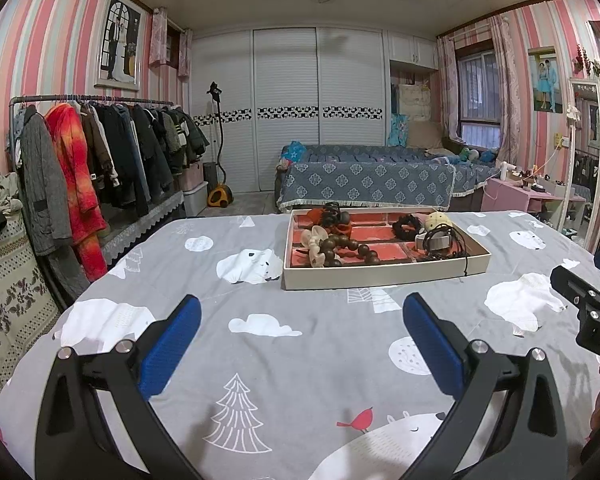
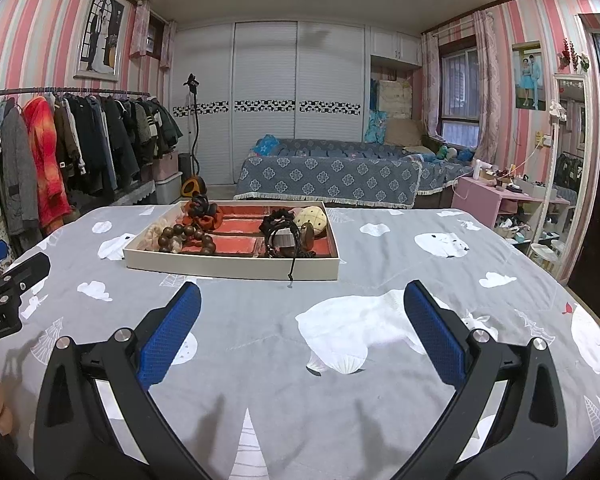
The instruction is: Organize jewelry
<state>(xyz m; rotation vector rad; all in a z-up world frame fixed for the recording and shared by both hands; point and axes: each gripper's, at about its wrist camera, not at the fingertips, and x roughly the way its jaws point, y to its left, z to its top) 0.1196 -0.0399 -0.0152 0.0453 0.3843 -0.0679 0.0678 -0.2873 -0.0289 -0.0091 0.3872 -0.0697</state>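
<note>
A flat white jewelry tray (image 1: 380, 276) with a red compartment lining sits on the bed ahead of both grippers; it also shows in the right wrist view (image 2: 232, 270). It holds a brown bead bracelet (image 1: 348, 250), an orange scrunchie (image 1: 336, 220), black cords (image 1: 444, 242), a cream round piece (image 1: 438, 220) and a pale hair piece (image 1: 316, 246). A black cord (image 2: 292, 268) hangs over the tray's front wall. My left gripper (image 1: 302, 316) is open and empty, short of the tray. My right gripper (image 2: 302, 304) is open and empty too.
The bed has a grey sheet (image 1: 300, 360) with polar bears and trees. A clothes rack (image 1: 100, 152) stands to the left, a blue-covered sofa (image 1: 364, 184) behind, a pink side table (image 2: 496, 196) and a mirror (image 2: 568, 168) to the right.
</note>
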